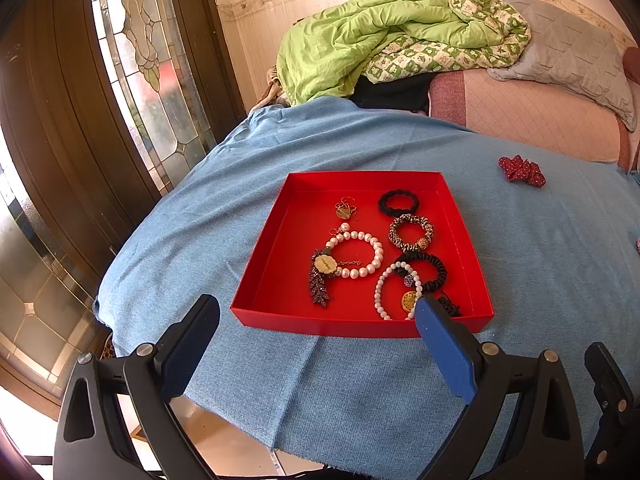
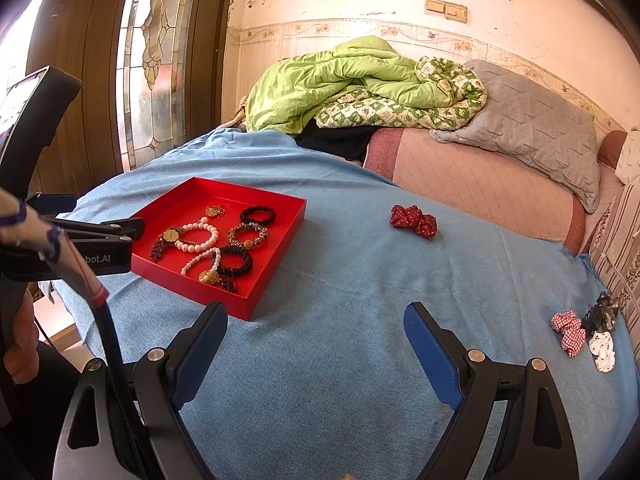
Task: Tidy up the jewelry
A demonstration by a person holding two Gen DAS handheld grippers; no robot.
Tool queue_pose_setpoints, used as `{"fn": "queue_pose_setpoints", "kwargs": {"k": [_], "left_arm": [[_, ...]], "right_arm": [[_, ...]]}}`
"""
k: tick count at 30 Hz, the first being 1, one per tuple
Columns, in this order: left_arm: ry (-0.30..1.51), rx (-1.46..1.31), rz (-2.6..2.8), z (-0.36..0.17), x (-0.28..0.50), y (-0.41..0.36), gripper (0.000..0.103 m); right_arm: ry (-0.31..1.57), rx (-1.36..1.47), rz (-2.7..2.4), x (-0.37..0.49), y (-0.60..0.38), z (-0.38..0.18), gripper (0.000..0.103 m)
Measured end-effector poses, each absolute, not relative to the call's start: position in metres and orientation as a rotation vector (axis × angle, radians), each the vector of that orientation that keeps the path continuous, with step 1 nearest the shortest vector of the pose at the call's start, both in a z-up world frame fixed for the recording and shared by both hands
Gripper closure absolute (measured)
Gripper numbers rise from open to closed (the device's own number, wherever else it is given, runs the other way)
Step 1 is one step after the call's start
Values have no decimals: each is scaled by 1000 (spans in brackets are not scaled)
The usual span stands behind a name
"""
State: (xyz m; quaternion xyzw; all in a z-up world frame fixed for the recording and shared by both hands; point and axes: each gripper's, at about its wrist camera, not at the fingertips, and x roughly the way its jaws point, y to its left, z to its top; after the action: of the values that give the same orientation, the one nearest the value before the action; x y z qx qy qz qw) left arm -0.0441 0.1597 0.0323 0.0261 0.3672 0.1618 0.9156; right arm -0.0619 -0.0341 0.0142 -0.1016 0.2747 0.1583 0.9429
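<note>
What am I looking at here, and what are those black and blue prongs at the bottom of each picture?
Those prongs are handheld grippers, one in each of a person's hands; there is no robot arm. Each picture comes from a camera mounted on one gripper, looking forward along its fingers. The left gripper and the right gripper are both open and hold nothing. On the blue cloth sits a red tray with pearl bracelets, hair ties and earrings. A dark red scrunchie and a few more hair accessories lie outside the tray.

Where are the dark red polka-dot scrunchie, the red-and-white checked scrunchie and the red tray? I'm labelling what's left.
Dark red polka-dot scrunchie (image 2: 413,221): right wrist view, its middle folds.
Red-and-white checked scrunchie (image 2: 568,332): right wrist view, centre.
Red tray (image 1: 362,325): left wrist view, near wall.
</note>
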Motion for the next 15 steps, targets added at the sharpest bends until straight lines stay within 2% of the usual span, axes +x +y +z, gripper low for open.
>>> {"fn": "queue_pose_setpoints", "kwargs": {"k": [15], "left_arm": [[755,19,349,31,-47,169,5]], "right_arm": [[566,-206,321,-61,-35,14,11]]}}
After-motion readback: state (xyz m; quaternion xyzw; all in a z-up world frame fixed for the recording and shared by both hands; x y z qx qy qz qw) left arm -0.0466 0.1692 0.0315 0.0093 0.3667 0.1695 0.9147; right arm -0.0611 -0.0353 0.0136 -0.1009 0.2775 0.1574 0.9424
